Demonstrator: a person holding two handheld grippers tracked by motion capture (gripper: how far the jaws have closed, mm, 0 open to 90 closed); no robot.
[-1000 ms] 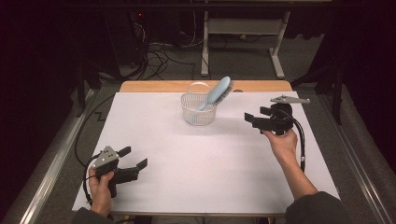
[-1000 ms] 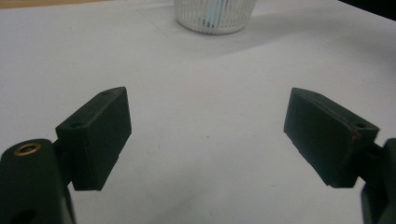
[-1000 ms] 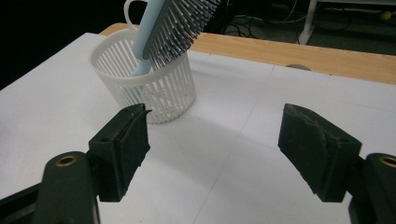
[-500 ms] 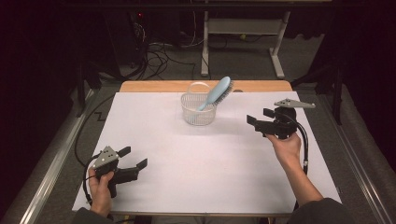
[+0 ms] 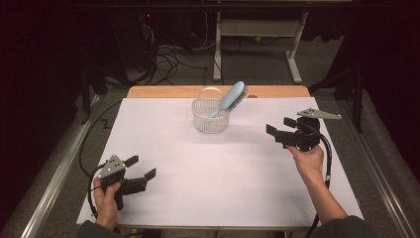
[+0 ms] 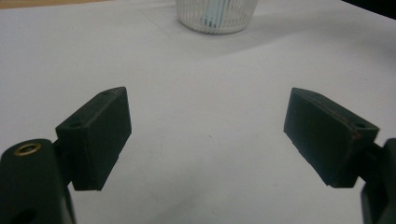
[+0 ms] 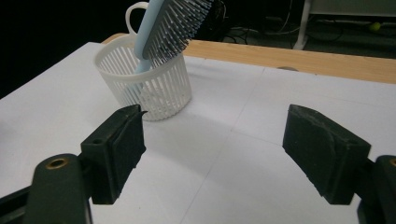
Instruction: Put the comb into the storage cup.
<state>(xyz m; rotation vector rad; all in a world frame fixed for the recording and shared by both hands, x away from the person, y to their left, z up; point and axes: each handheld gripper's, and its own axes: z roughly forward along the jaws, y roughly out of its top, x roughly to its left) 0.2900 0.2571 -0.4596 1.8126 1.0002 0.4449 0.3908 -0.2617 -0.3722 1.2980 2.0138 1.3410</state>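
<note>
White paper covers the tabletop [image 5: 208, 188], and at its near left corner the left gripper [image 5: 140, 167] sits low in the person's left hand [image 5: 106, 198]. Its jaws are spread wide, with nothing between them but bare paper. Toward the far middle stands a white slatted basket [image 5: 211, 116] with a loop handle, and a pale blue hairbrush [image 5: 229, 98] leans in it, handle down, bristled head sticking up over the rim and tilted to the right. Further right, well apart from the basket, the right gripper [image 5: 279, 126] is held up off the surface in the right hand [image 5: 308, 159], pointing back toward the basket. Its jaws have just been opening and now stand released and wide, gripping nothing.
</note>
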